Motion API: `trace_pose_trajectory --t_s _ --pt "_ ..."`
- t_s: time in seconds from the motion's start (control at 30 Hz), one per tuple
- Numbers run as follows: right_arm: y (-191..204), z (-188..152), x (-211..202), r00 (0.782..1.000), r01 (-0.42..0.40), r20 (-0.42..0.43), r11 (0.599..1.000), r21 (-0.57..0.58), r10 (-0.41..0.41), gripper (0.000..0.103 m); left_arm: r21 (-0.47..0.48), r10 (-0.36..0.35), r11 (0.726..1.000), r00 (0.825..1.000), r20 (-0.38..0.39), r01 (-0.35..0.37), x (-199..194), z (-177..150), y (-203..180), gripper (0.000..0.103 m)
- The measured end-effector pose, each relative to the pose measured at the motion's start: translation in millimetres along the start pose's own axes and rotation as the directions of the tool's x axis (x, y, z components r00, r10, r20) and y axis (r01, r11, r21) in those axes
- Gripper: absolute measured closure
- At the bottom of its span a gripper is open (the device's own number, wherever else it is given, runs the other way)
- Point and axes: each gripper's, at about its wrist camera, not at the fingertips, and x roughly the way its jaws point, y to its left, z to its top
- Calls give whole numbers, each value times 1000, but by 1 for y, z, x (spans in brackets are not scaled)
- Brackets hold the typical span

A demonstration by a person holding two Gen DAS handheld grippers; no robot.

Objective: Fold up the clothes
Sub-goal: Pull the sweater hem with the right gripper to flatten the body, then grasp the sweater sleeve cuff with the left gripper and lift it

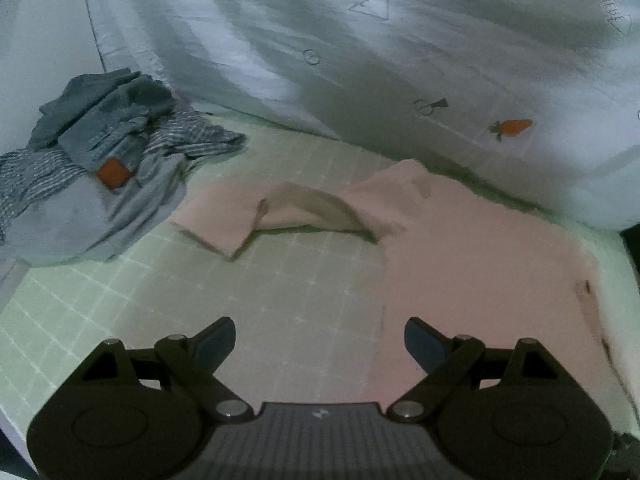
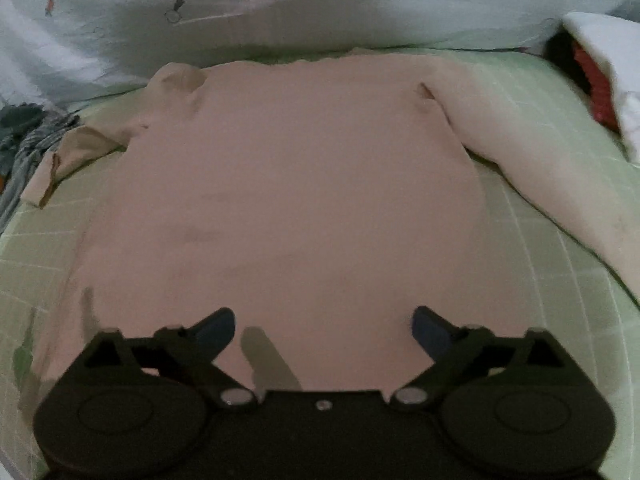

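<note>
Pink top [image 2: 280, 200] spread flat on green bed [image 2: 560, 300]; both sets of fingers [image 1: 320, 344] [image 2: 323, 334] spread, empty. Crumpled sleeve [image 1: 280, 208] at ten o'clock likely to bunch any fold.

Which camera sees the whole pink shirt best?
The right wrist view: the pink shirt lies spread flat across the green mat, body and both sleeves showing. The left wrist view catches only its left sleeve and part of the body, with the clothes pile beside it.

Pink sweater [image 2: 280, 184] on green gridded mat [image 1: 280, 304] (carrot-print white quilt [image 1: 360, 60]).
</note>
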Motion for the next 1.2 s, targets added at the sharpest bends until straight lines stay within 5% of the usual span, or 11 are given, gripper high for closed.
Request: trace_pose_trajectory --t_s 0.27,0.63,0.93,1.1,1.2 --pt "26 -13 -4 979 200 -59 975 100 -195 0 92 -3 996 1000 -13 4 15 7 65 12" --pt "37 7 13 942 320 -199 906 278 -272 0 153 -112 981 992 -63 121 112 61 103 17" --pt "37 18 21 922 356 -275 873 334 -272 0 253 -163 946 973 -165 202 195 70 85 57" --pt "41 17 19 917 373 -279 855 360 -283 0 305 -121 938 979 -166 167 201 64 91 95" --pt "41 17 19 919 370 -275 856 361 -282 0 287 -112 946 982 -152 152 195 62 104 103"
